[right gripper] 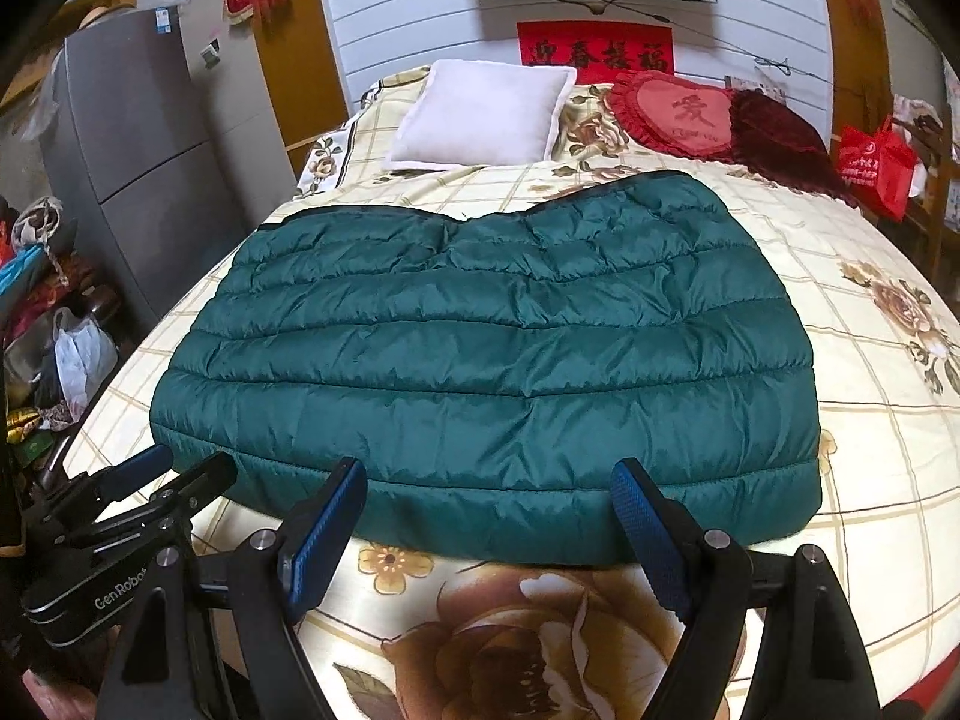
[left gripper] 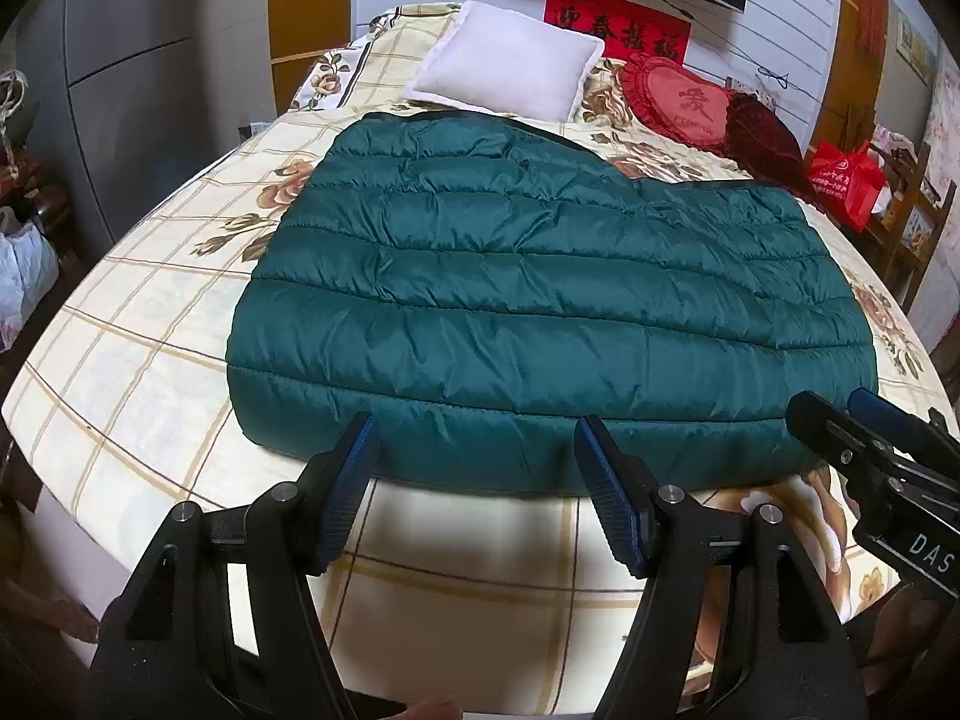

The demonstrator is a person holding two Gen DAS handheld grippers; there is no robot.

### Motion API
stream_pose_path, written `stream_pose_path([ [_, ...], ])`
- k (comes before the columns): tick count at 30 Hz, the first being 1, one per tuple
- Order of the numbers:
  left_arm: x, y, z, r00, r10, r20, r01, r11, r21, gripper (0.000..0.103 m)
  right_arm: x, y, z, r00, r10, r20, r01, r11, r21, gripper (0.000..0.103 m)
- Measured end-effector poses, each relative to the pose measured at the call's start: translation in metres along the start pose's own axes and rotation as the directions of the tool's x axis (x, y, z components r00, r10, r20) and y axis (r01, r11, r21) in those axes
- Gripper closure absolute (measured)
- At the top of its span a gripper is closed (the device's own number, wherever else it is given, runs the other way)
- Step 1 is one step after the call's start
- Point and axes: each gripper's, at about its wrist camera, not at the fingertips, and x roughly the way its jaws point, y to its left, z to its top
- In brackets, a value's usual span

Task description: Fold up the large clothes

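Observation:
A dark green quilted down garment (left gripper: 528, 300) lies folded flat on the bed (left gripper: 138, 324), its near edge thick and rounded. It also shows in the right wrist view (right gripper: 480, 372). My left gripper (left gripper: 477, 438) is open and empty, its blue pads just short of the garment's near edge. My right gripper (right gripper: 489, 480) is open and empty at the same edge. Each gripper shows in the other's view, the right one (left gripper: 840, 414) at the garment's near right corner and the left one (right gripper: 186, 468) at its near left corner.
The bed has a cream floral checked cover (right gripper: 870, 420). A white pillow (left gripper: 510, 60), a red heart cushion (left gripper: 684, 102) and a dark red cushion (left gripper: 762, 132) lie at the far end. A grey fridge (right gripper: 138, 144) and bags (right gripper: 78, 360) stand left; a red bag (right gripper: 876, 162) right.

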Motion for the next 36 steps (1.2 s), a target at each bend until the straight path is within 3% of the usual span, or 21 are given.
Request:
stream_pose_path([
  [36,0.0014,-0.0080,-0.0009,1.000,0.011,-0.004,-0.011,1.000,0.018,0.035,0.0068,-0.0019,-0.0032,1.000,0.008,-0.019,-0.008,1.000,0.017,0.021],
])
